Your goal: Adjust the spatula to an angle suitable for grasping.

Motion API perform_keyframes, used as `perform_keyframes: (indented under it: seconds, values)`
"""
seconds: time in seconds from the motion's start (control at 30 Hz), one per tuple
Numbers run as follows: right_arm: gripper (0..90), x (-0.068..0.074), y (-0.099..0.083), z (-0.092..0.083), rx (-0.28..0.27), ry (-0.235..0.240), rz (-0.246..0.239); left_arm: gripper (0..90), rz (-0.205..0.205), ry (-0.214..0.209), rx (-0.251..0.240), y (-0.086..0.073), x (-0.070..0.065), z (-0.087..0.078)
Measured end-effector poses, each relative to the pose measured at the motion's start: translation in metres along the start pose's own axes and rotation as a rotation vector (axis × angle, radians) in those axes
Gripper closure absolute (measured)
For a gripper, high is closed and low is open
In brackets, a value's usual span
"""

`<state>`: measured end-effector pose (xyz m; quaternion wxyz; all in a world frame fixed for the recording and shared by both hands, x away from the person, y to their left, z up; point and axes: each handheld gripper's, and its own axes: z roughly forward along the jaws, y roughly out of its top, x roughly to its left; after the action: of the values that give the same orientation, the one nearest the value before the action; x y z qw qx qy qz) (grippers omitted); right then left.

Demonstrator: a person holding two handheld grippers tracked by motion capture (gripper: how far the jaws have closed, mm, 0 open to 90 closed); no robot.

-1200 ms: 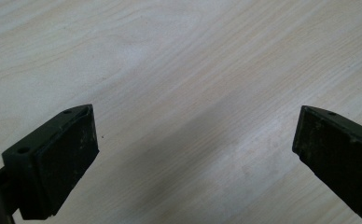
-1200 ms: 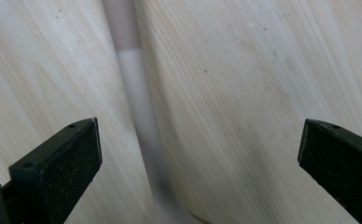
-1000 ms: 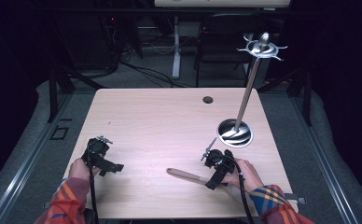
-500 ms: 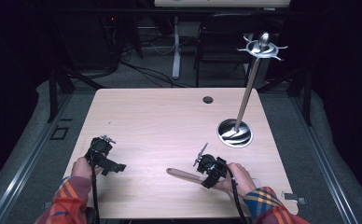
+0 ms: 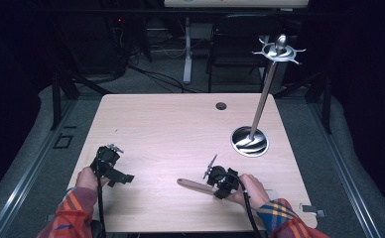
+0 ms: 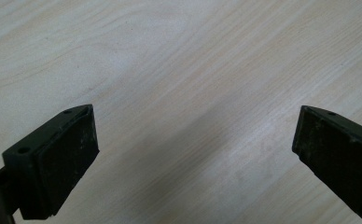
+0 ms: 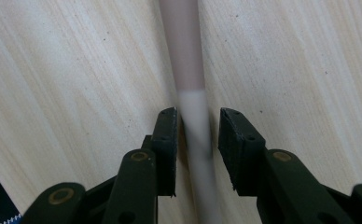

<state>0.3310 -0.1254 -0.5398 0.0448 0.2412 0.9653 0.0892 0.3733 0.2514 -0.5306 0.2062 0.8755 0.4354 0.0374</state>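
A long utensil (image 5: 190,184) with a brown handle lies flat on the wooden table (image 5: 180,129), near the front edge. Up close the utensil (image 7: 195,121) changes from brown to a pale shaft. My right gripper (image 7: 198,126) straddles that pale part, jaws drawn in close with a thin gap on each side. From above, the right gripper (image 5: 211,181) sits low over the utensil's right end. My left gripper (image 5: 122,177) rests at the front left. Its jaws stand wide apart over bare wood in the left gripper view (image 6: 188,154), nothing between them.
A metal stand with a round striped base (image 5: 250,141) rises at the right, its thin pole ending in a hooked crown (image 5: 278,49). A small dark grommet (image 5: 221,105) sits near the table's far edge. A chair (image 5: 240,44) and cables lie beyond the table.
My right gripper has moved left and toward the front edge, settling down over the utensil. The left gripper has stayed where it was.
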Motion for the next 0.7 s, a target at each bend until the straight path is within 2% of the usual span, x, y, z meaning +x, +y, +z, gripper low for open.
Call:
perform_keyframes:
  seconds: [0.17,0.3,0.37,0.4,0.7]
  values:
    - [72.8,0.0022,0.0004,0.0009,-0.005,-0.010,-0.012,0.3,0.001,0.003,0.001,0.0001,-0.0004,-0.0003]
    - [69.9,0.0025,0.0003,0.0023,0.008,-0.009,-0.019,0.3,0.001,0.002,0.001,0.0001,-0.0003,-0.0003]
    - [74.4,0.0034,0.0009,0.0030,0.016,-0.017,-0.029,0.3,0.001,0.003,0.002,0.0002,-0.0006,0.0000]
    - [74.7,0.0044,0.0013,0.0029,0.022,-0.032,-0.038,0.3,0.001,0.002,0.002,0.0002,-0.0006,0.0000]
    - [76.1,0.0079,0.0013,0.0038,0.014,-0.057,-0.062,0.3,0.000,0.001,0.003,0.0001,-0.0007,0.0006]
